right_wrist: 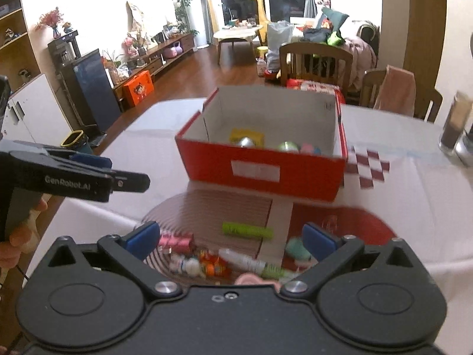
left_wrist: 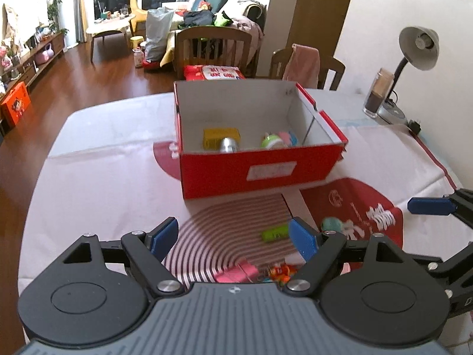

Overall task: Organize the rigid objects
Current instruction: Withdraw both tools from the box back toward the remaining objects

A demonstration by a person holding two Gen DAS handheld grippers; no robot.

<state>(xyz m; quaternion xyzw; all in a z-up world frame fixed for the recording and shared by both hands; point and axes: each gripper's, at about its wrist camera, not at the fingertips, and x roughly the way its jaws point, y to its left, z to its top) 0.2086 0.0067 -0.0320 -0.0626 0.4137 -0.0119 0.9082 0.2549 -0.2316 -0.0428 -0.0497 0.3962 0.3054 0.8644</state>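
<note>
Green stick (right_wrist: 247,230) lies crosswise just ahead of your right gripper (right_wrist: 232,239), nearer it, both grippers released.

place: home, open living-dining room | floor: dark wood | dining: cloth-covered counter (left_wrist: 97,177), wooden chairs (left_wrist: 212,50), desk lamp (left_wrist: 415,50) | lounge: sofa heaped with clothes (right_wrist: 340,37), coffee table (right_wrist: 236,34), TV console (right_wrist: 165,50), yellow giraffe toy (right_wrist: 261,11), potted plant (right_wrist: 184,6)

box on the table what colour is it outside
Red outside, white inside; the box shows best in the left wrist view.
</note>
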